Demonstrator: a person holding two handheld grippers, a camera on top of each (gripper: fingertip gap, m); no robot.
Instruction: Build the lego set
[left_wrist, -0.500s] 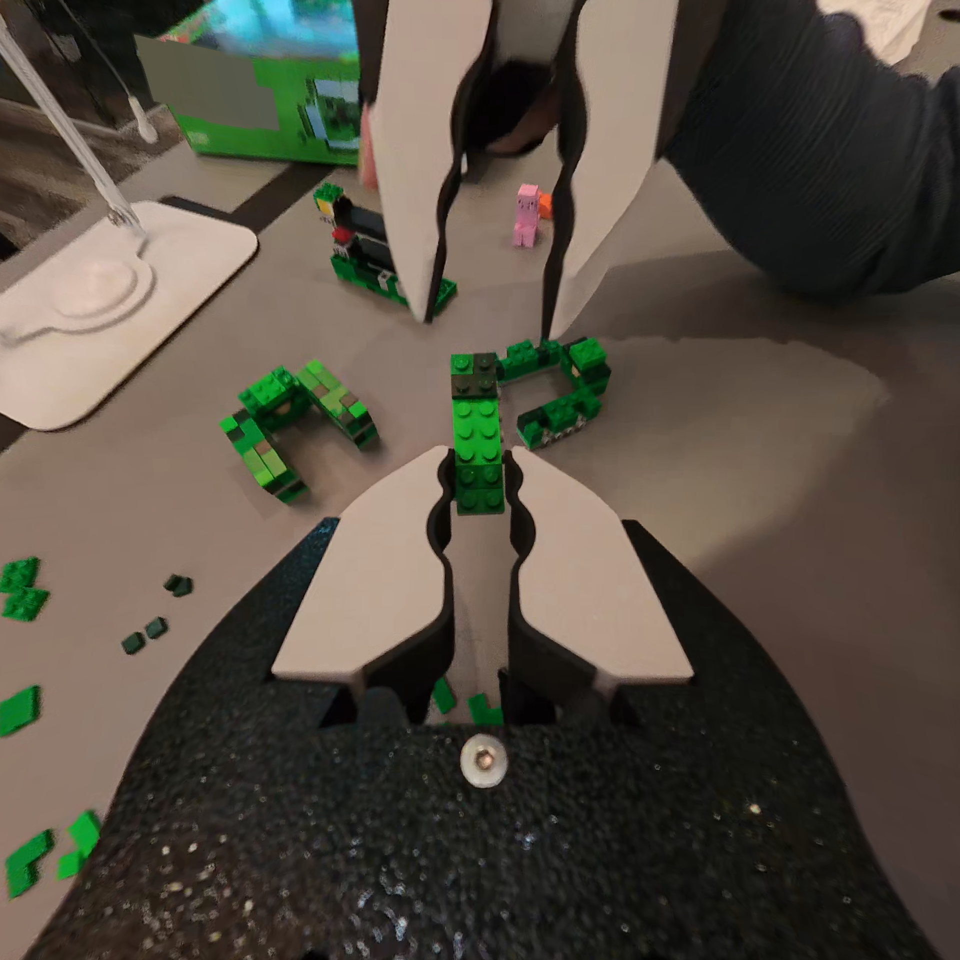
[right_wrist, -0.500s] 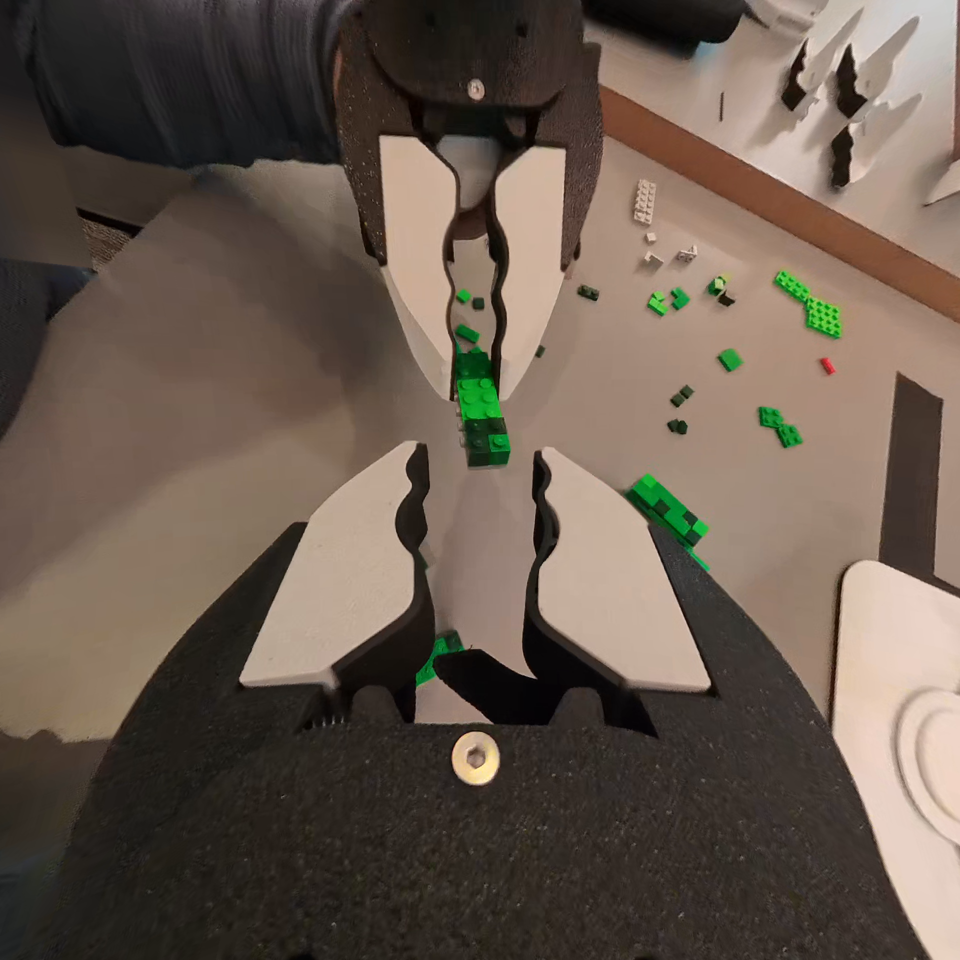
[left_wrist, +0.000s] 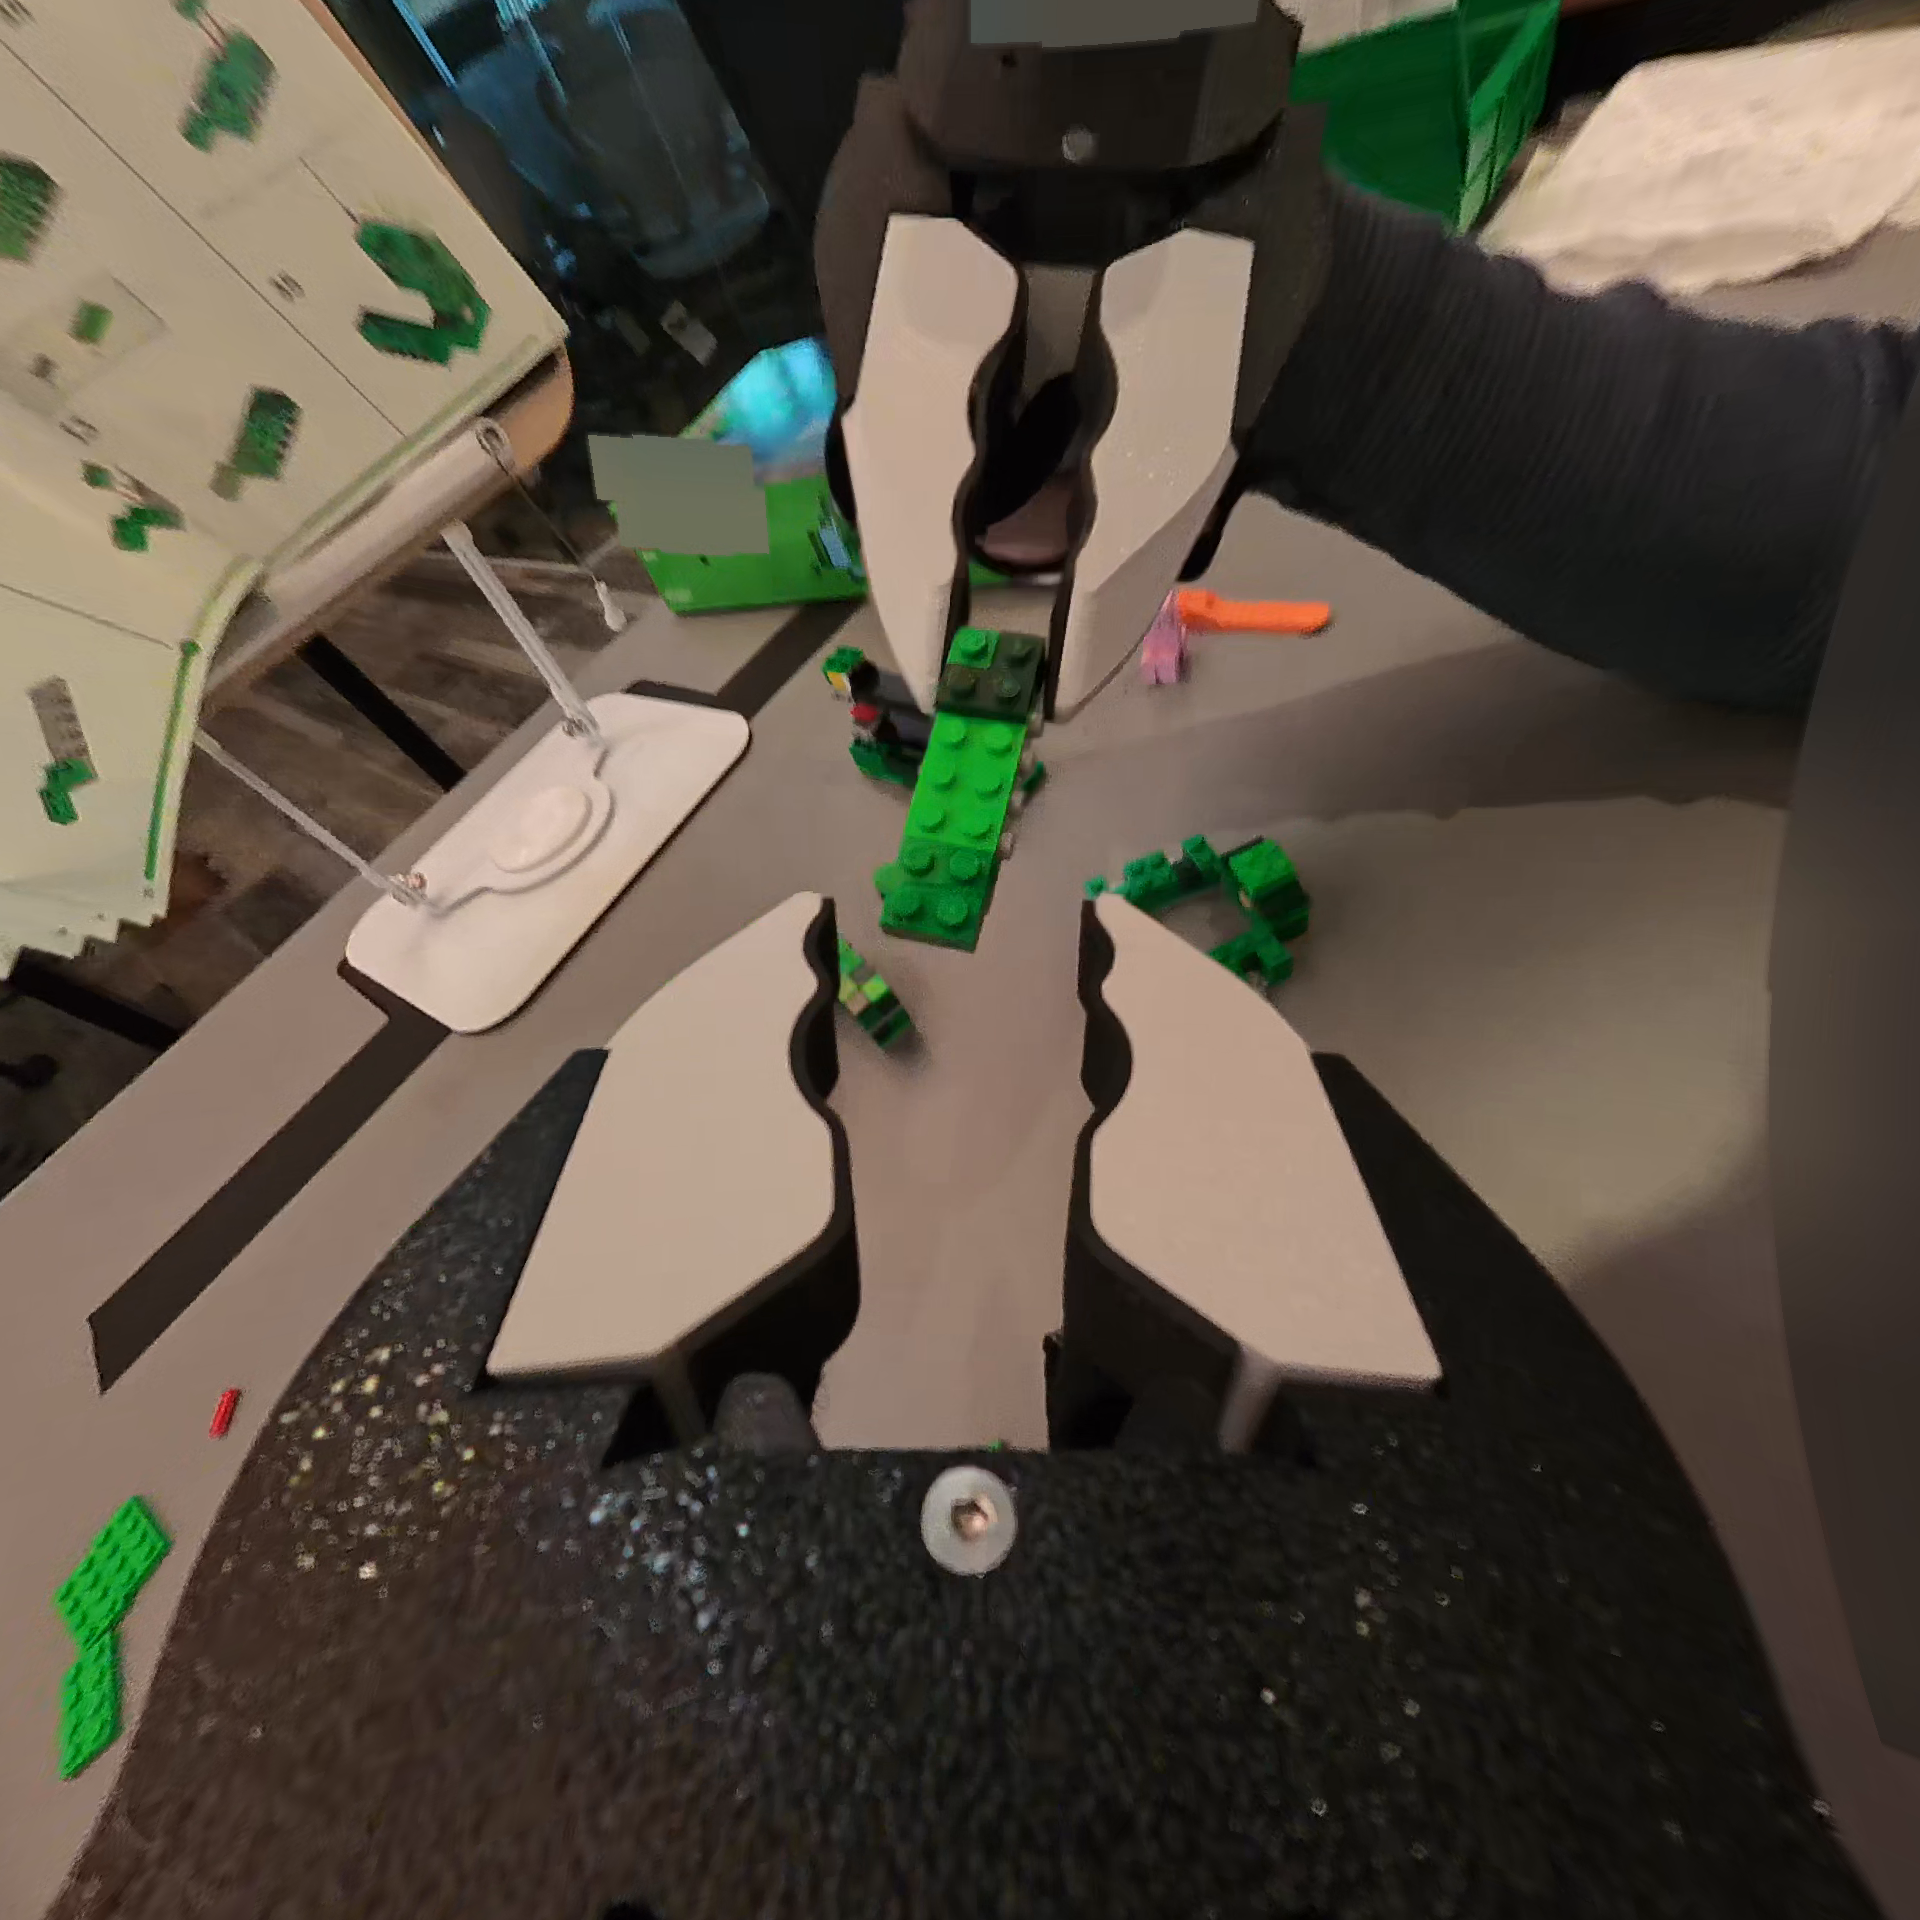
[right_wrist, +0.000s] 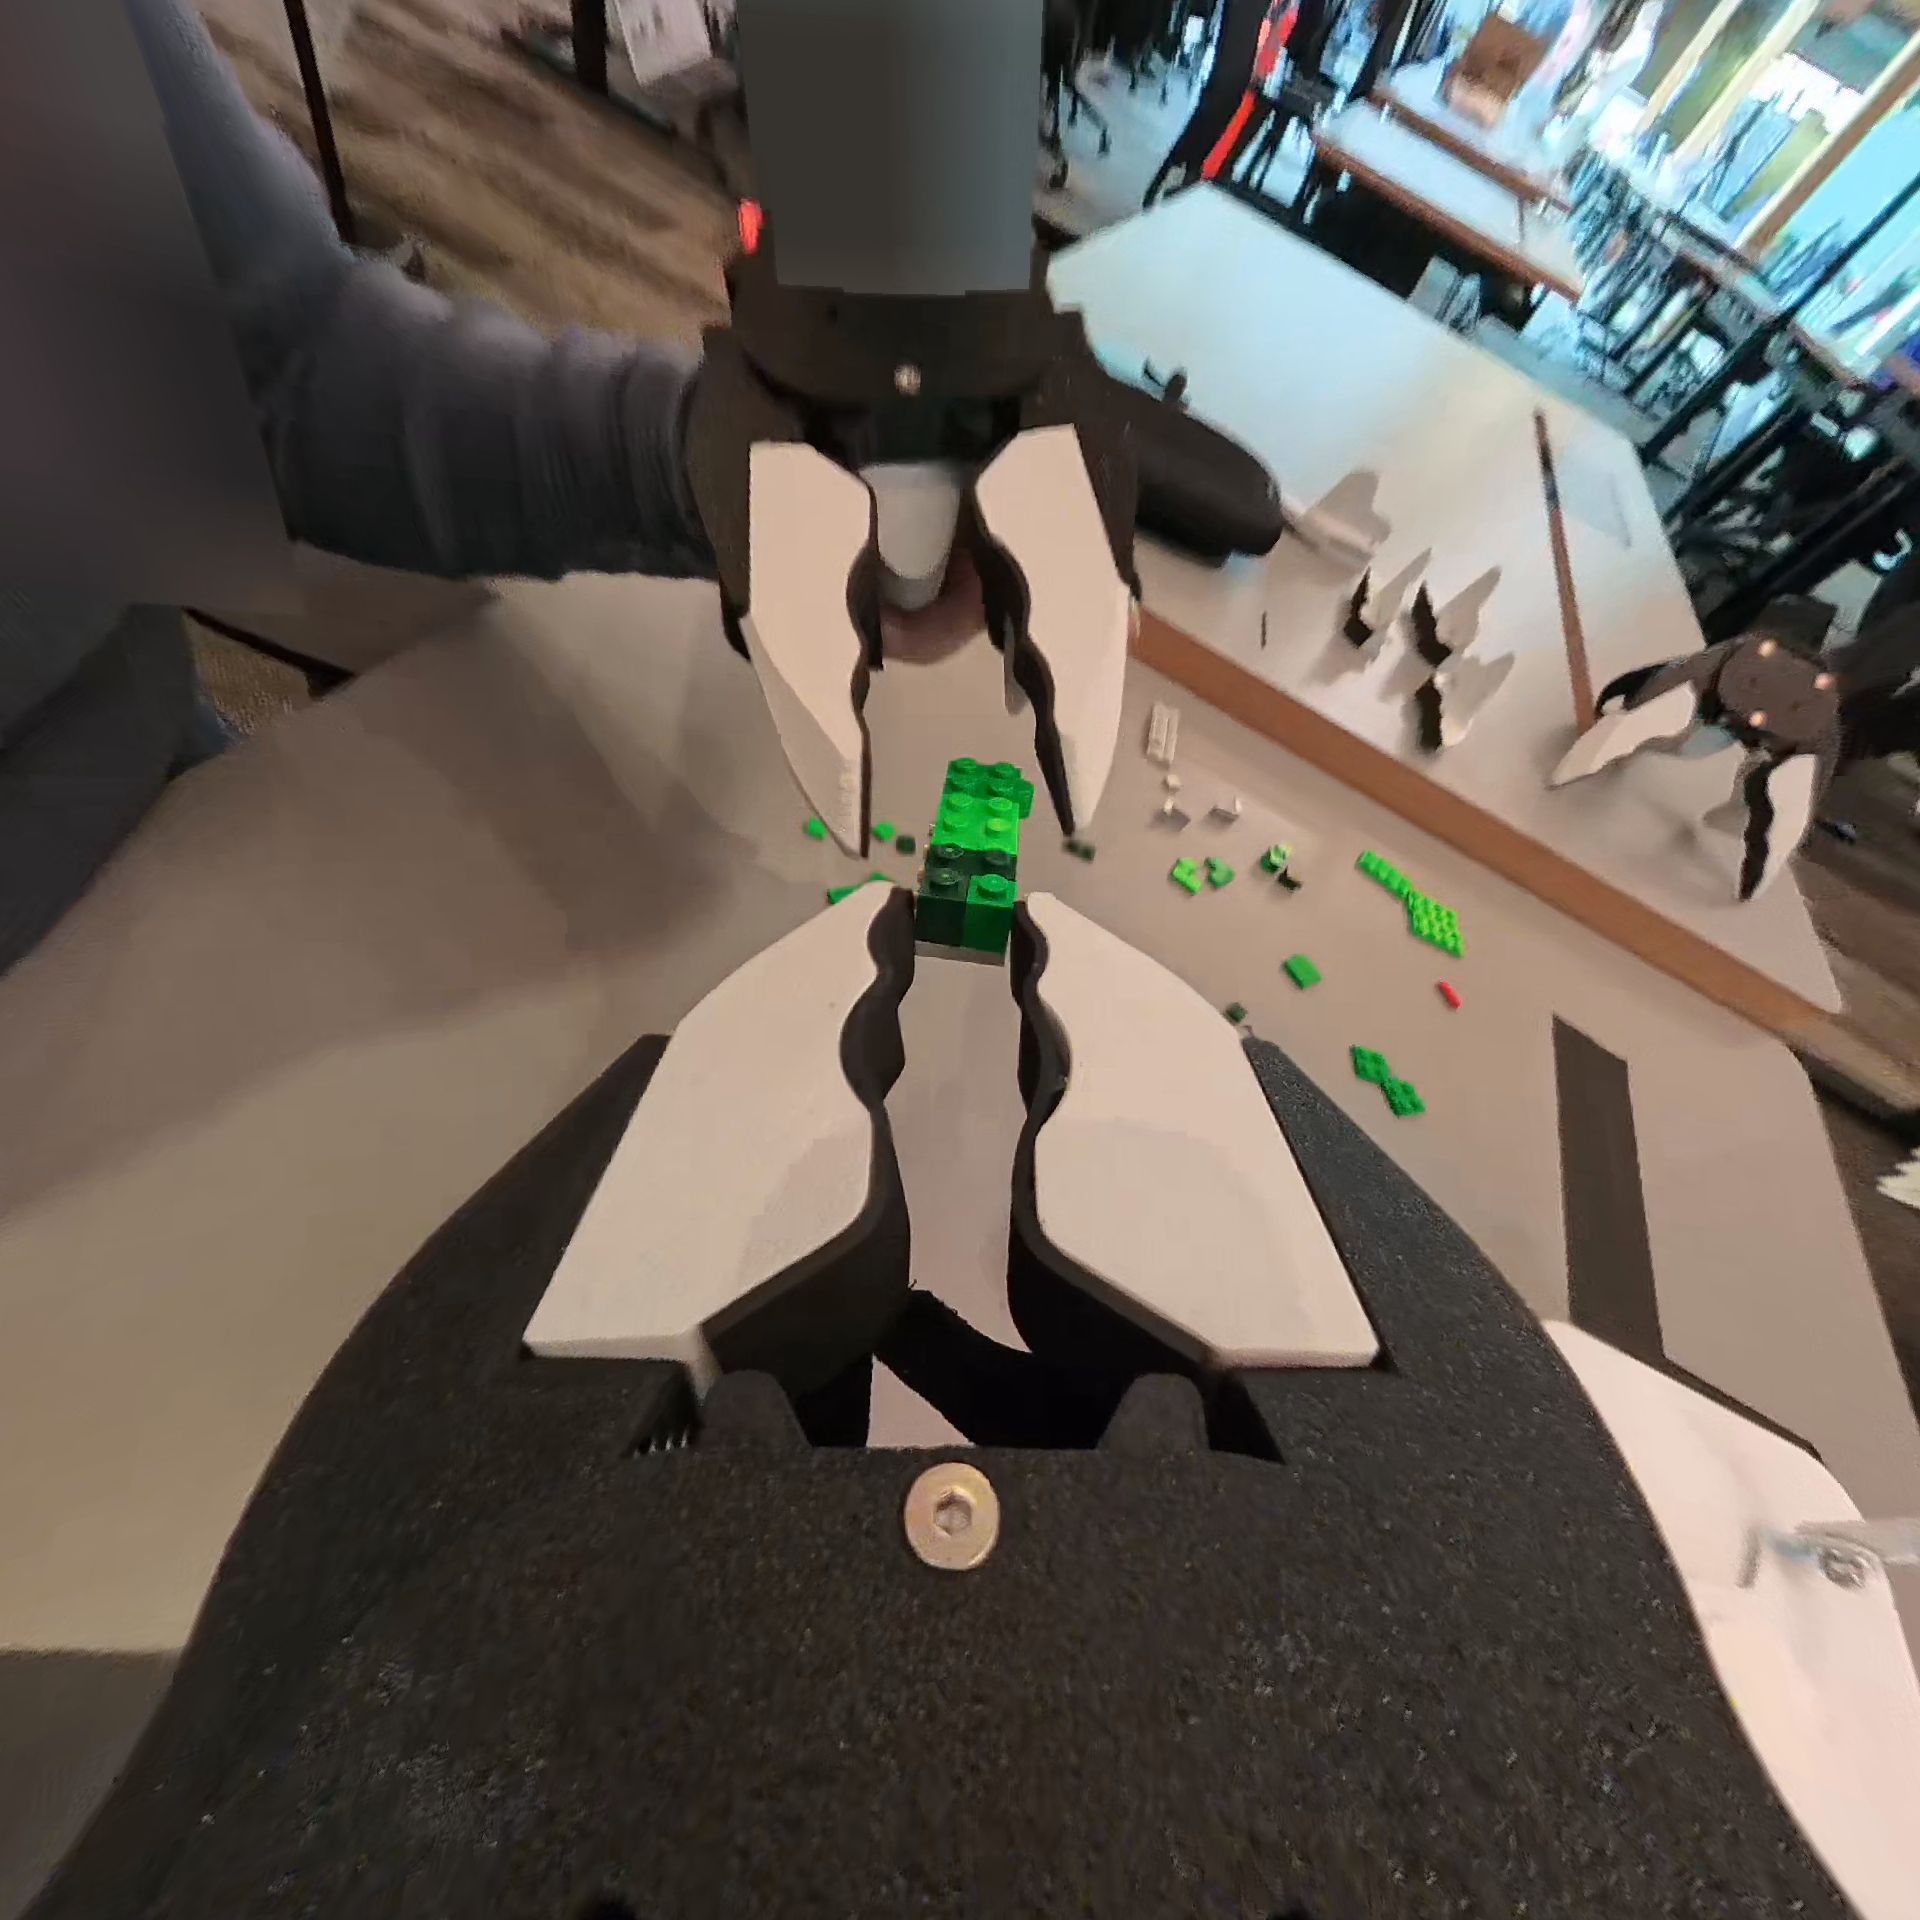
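The right gripper (right_wrist: 961, 909) clamps the dark end of the green brick strip (right_wrist: 971, 857), which sits between its fingertips and extends forward above the table (right_wrist: 468, 935). The left gripper (left_wrist: 956, 925) stands with jaws apart, gripping nothing; the strip's free end lies just ahead of its fingertips (left_wrist: 800, 925)

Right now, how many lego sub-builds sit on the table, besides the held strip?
3: a green ring right of the strip, a black-and-green build behind it, a green one half hidden by a finger of the left gripper. Others may be hidden.
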